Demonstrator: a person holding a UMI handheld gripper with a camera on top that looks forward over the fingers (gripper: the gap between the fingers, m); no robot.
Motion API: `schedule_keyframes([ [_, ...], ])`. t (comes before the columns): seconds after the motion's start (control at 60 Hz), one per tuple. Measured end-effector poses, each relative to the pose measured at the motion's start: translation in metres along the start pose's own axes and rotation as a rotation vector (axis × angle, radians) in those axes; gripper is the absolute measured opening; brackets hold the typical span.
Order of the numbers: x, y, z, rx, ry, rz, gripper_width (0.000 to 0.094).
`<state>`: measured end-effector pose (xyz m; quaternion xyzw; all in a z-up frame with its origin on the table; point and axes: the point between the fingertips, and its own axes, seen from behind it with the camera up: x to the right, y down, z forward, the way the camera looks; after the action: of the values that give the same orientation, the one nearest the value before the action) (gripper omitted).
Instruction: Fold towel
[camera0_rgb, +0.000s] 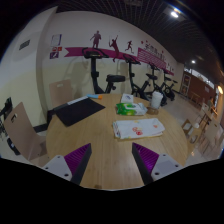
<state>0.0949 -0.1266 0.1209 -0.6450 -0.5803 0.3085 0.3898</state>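
A pale towel (138, 128) with faint coloured print lies flat on the wooden table (100, 140), beyond my right finger. My gripper (112, 162) hovers above the near part of the table, well short of the towel. It is open, the purple pads (78, 160) stand wide apart, and only bare wood shows between them.
A dark mat (77, 111) lies on the table's far left. A green-and-white packet (129, 107) and a white container (155, 99) sit past the towel. Chairs (25, 130) stand to either side, and exercise machines (120, 78) line the back wall.
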Motion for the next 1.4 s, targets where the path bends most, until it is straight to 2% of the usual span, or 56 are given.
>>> schedule_keyframes([
  [0.35,0.027,-0.006,0.144,-0.011,-0.039,0.000,0.0855],
  [0.633,0.031,-0.001,0.236,-0.073,-0.073,-0.047,0.0834],
  [0.683,0.030,0.005,0.244,-0.095,-0.074,-0.068,0.0797],
  [0.783,0.021,0.005,0.250,-0.106,-0.108,-0.047,0.0364],
  [0.85,0.029,0.005,0.257,-0.117,-0.055,-0.098,0.0075],
  [0.867,0.031,0.005,0.255,-0.125,-0.047,-0.110,0.0044],
  [0.933,0.022,0.008,0.250,-0.170,-0.065,-0.102,0.0032],
  [1.0,-0.007,0.006,0.233,-0.221,-0.181,0.011,0.0030],
  [1.05,-0.018,-0.004,0.220,-0.237,-0.224,0.067,0.0029],
  [1.25,-0.026,-0.074,0.170,-0.190,-0.363,0.290,0.0030],
  [1.4,0.024,-0.102,0.172,-0.156,-0.334,0.384,0.0031],
])
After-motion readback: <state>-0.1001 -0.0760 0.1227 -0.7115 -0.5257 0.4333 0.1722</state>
